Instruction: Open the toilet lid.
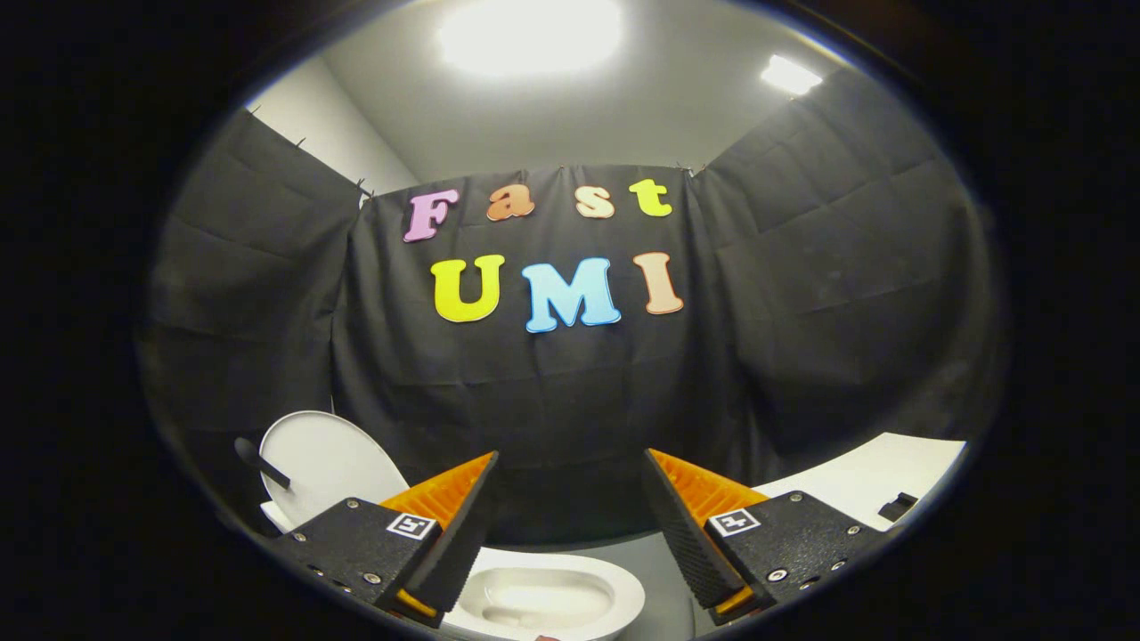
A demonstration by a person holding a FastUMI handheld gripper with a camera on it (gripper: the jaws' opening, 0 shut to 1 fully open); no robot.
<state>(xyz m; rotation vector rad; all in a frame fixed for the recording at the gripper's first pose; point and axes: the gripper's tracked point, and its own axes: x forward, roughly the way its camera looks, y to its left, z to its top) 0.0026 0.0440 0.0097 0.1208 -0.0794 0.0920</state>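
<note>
The white toilet lid (pixel 325 463) stands raised and upright, to the left of and beyond the left finger, leaning back toward the black cloth wall. Below and between the fingers lies the white toilet seat and bowl (pixel 543 598), uncovered, with the inside of the bowl showing. My gripper (pixel 570 476) hangs above the bowl, open wide, with nothing between its fingers. A dark lever or handle (pixel 260 461) sticks out at the lid's left side.
A white flat surface (pixel 877 481) with a small dark object (pixel 898 506) on it lies to the right, beyond the right finger. The black cloth wall (pixel 570 401) closes the space behind the toilet. Grey floor (pixel 659 579) shows right of the bowl.
</note>
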